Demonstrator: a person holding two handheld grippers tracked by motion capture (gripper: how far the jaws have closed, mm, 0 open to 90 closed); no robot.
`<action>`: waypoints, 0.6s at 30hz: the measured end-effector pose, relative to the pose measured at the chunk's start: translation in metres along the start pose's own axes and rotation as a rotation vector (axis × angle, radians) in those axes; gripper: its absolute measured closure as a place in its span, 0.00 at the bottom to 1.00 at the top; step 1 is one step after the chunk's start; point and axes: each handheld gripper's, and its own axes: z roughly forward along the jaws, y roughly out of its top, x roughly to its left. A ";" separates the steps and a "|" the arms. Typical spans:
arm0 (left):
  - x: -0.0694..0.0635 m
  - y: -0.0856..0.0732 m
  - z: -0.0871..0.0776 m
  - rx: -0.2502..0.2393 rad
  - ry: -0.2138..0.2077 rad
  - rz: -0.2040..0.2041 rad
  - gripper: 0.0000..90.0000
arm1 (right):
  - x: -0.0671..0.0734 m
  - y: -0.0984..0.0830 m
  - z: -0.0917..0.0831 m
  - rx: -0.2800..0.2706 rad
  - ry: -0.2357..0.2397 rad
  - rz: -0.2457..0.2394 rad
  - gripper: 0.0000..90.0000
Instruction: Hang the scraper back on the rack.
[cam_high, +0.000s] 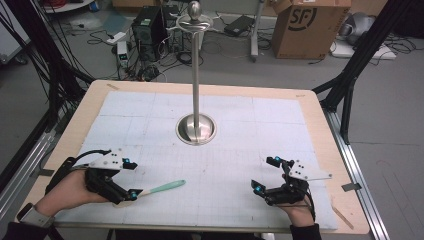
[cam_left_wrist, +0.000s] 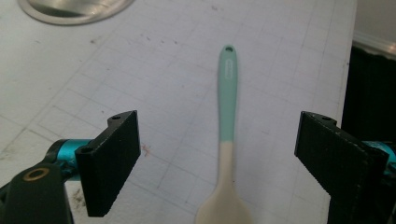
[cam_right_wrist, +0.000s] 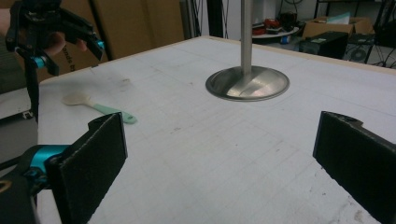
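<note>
A spoon (cam_high: 162, 188) with a teal handle and a cream bowl lies flat on the white gridded mat (cam_high: 230, 145) at the front left. My left gripper (cam_high: 132, 179) hovers over its bowl end, jaws open. In the left gripper view the spoon (cam_left_wrist: 227, 107) runs away from me between the two wide-apart pads (cam_left_wrist: 114, 161), touching neither. My right gripper (cam_high: 264, 174) rests open at the front right with nothing between its jaws. From the right gripper view (cam_right_wrist: 219, 158) I see the spoon (cam_right_wrist: 100, 106) far left and the left gripper (cam_right_wrist: 51, 32) above it.
A tall metal pole on a round base (cam_high: 196, 129) stands at the mat's centre, its base (cam_right_wrist: 247, 84) ahead of my right jaws. The wooden table rim (cam_high: 320, 125) frames the mat. Beyond the table are a cardboard box (cam_high: 310, 25), a computer (cam_high: 149, 27) and cables on the floor.
</note>
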 end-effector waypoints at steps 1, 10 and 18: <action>0.000 0.002 0.004 0.023 -0.006 0.012 0.17 | 0.000 0.000 0.000 0.001 0.000 0.001 0.02; 0.005 0.013 0.027 0.188 -0.036 0.024 0.23 | 0.004 0.001 -0.002 -0.001 0.001 -0.010 0.02; 0.005 0.019 0.038 0.339 -0.049 0.058 0.41 | 0.003 0.000 -0.001 0.005 0.006 -0.012 0.02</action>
